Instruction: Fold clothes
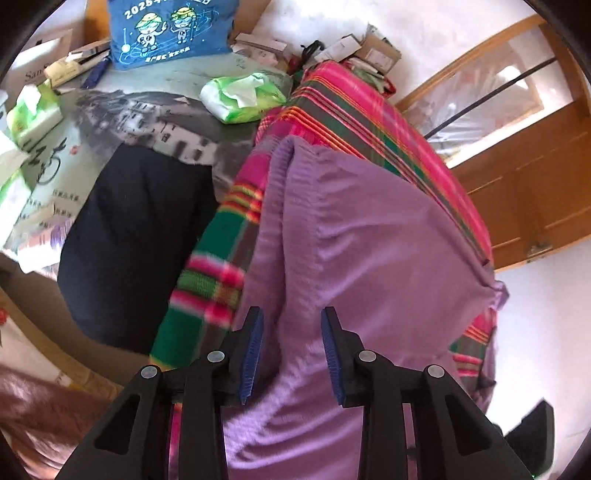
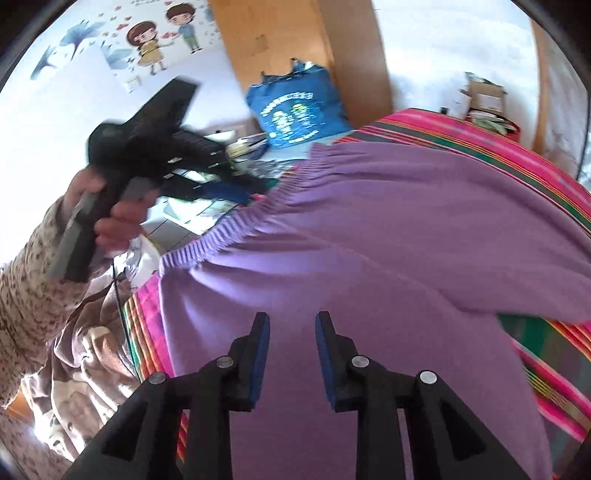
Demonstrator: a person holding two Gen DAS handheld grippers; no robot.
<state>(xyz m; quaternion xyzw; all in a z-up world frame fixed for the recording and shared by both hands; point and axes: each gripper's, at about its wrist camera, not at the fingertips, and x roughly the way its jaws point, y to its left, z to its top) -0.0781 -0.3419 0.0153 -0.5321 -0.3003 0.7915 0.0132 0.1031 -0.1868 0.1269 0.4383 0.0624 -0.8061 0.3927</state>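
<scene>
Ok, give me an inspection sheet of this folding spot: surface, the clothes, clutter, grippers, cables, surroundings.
Surface: striped pink and green blanket spread over it; a printed mat beside it.
Job's things: purple garment lying on the blanket, ribbed hem toward the mat; a dark garment on the mat.
Clutter: tissue packs, small boxes, blue bag.
Grippers: left hand-held gripper and right hand-held gripper both open above the purple garment, nothing between the pads.
Cables: black cable across the glass door.
Surroundings: wooden cabinet, white wall with cartoon stickers.
</scene>
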